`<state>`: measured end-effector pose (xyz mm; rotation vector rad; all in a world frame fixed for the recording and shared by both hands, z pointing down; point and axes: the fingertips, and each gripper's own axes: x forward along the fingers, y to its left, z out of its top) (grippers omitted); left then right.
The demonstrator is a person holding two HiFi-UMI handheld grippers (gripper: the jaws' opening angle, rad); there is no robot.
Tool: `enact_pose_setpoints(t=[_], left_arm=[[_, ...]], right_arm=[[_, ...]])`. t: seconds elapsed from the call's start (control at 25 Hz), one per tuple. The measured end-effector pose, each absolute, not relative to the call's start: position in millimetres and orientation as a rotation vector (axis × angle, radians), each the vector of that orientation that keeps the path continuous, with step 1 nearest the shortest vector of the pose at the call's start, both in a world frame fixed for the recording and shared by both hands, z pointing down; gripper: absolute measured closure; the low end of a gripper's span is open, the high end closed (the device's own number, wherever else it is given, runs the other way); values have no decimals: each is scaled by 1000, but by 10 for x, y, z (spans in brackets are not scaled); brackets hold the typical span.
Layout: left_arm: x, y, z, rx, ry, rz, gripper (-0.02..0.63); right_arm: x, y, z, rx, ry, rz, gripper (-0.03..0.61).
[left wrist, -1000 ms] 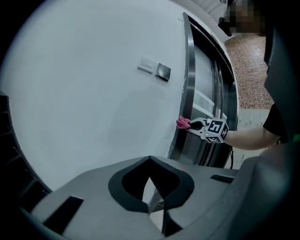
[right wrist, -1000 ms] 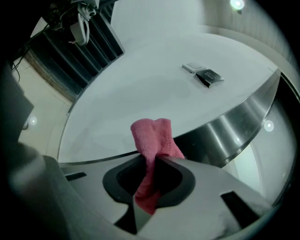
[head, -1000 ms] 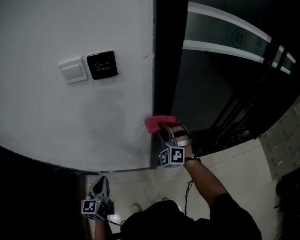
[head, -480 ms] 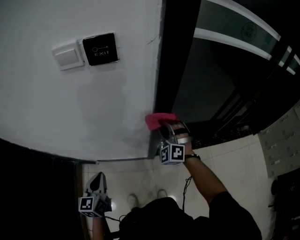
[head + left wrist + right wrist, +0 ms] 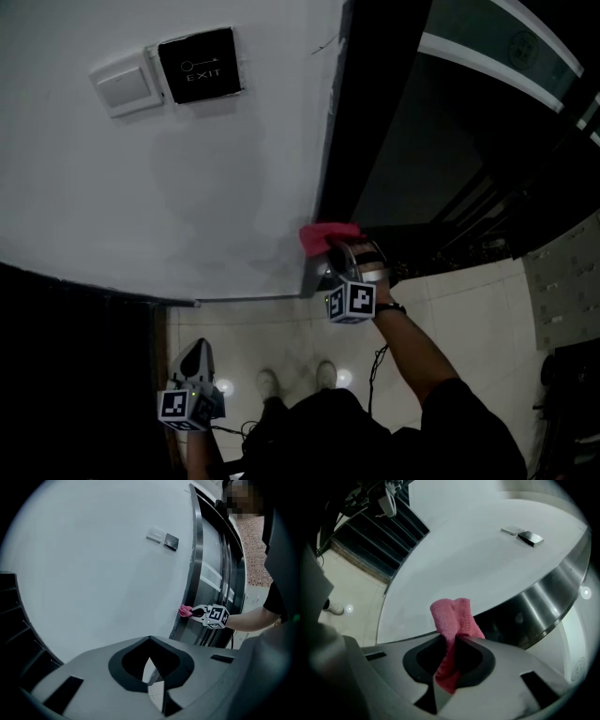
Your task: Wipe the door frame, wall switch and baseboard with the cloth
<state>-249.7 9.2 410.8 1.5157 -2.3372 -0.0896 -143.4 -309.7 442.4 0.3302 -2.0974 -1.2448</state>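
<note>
Right tongs (image 5: pixel 449 641) pinch the pink cloth (image 5: pixel 452 616) against the door frame (image 5: pixel 361 112), low down — mid-wipe; next, probably slide along it. Left tongs (image 5: pixel 149 660) closed, empty.

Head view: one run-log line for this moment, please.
right claw: shut on pink cloth, at door frame edge, low | left claw: shut, empty, held low | wall switch: untouched
</note>
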Motion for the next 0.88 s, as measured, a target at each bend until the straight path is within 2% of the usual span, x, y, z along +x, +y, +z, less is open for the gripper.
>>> enact_pose_setpoints(t=[0.88], left_arm=[[-2057,-253,4307,1626,-2212,-9,614]], right_arm=[[-1502,-3087,5347,185,-2053,-1135,522]])
